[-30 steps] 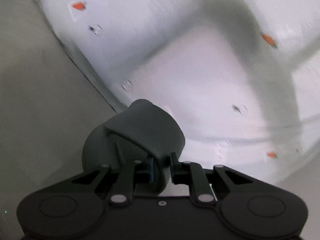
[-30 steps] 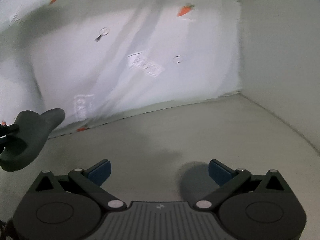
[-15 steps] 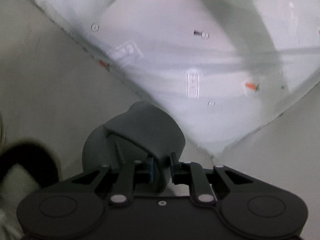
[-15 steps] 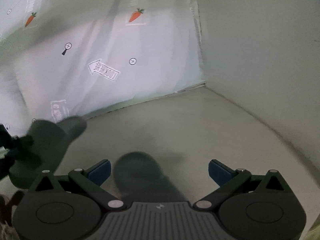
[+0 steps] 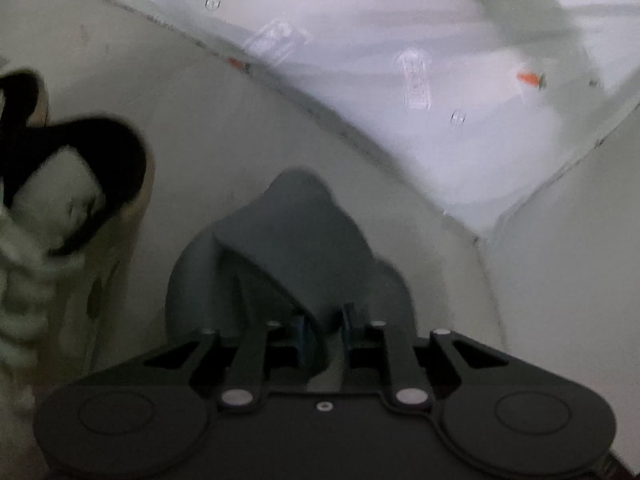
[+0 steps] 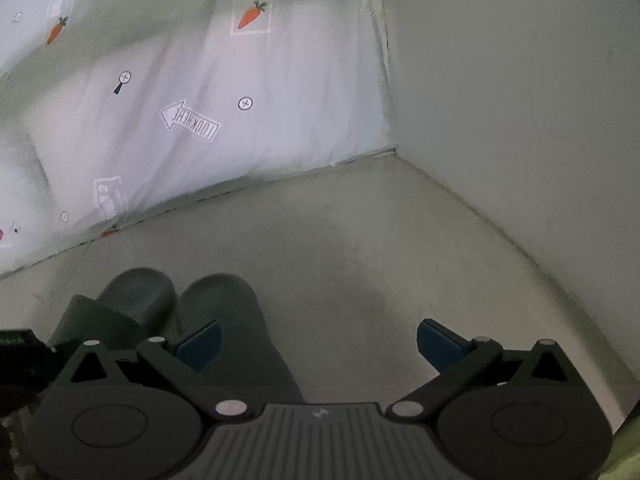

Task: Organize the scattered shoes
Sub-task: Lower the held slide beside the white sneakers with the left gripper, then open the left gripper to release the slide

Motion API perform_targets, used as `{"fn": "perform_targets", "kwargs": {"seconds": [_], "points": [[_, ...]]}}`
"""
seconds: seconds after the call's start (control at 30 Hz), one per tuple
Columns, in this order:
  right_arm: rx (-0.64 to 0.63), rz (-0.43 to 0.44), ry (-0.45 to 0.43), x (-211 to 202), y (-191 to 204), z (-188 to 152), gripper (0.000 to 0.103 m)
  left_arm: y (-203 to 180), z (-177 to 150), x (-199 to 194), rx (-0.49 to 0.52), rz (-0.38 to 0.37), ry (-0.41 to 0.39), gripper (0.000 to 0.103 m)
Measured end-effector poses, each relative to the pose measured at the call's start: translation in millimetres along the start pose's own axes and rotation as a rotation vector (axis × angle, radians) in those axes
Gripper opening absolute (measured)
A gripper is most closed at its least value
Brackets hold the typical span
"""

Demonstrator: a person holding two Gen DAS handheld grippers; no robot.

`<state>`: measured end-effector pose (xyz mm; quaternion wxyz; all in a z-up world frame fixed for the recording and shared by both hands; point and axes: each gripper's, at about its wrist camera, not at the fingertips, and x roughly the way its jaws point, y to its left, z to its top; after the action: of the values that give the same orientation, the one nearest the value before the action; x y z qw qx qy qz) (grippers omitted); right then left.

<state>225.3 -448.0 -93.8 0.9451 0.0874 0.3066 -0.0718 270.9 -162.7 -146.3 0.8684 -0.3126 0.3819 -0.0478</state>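
Left gripper (image 5: 323,326) pinches the dark grey rubber slide sandal (image 5: 296,248) by its strap, low over the grey floor (image 6: 360,248) near the wall corner; right gripper (image 6: 318,338) hangs spread wide, holding nothing, beside it.

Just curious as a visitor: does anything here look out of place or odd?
Nothing broken or spilled. One grey slipper is clamped in the left gripper instead of lying on the floor, beside its mate. A laced shoe lies alone at left.
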Motion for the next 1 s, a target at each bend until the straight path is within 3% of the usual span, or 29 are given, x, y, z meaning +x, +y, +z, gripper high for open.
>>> {"fn": "perform_targets", "kwargs": {"seconds": [0.2, 0.37, 0.47, 0.6, 0.73, 0.8, 0.9, 1.0], "points": [[-0.012, 0.035, 0.023, 3, 0, -4, 0.103, 11, -15, 0, -0.036, 0.020, 0.077, 0.024], [-0.034, 0.071, 0.027, 3, 14, 2, 0.103, 9, -15, -19, 0.058, -0.017, 0.103, 0.025], [-0.038, 0.130, 0.024, 6, 34, 9, 0.103, 13, -18, -50, 0.127, -0.041, 0.045, 0.033], [-0.082, 0.265, 0.026, 21, 79, 13, 0.103, 26, -11, -91, 0.206, 0.004, -0.077, 0.041], [-0.171, 0.407, 0.075, 58, 152, 7, 0.101, 53, 1, -113, 0.173, 0.056, -0.148, 0.041], [-0.203, 0.400, 0.092, 76, 180, 6, 0.100, 67, 7, -119, 0.132, 0.072, -0.161, 0.041], [-0.304, 0.296, 0.094, 110, 229, -6, 0.100, 85, 10, -130, 0.108, 0.090, -0.184, 0.041], [-0.341, 0.253, 0.108, 129, 245, -12, 0.102, 98, 13, -136, 0.094, 0.106, -0.195, 0.041]]}}
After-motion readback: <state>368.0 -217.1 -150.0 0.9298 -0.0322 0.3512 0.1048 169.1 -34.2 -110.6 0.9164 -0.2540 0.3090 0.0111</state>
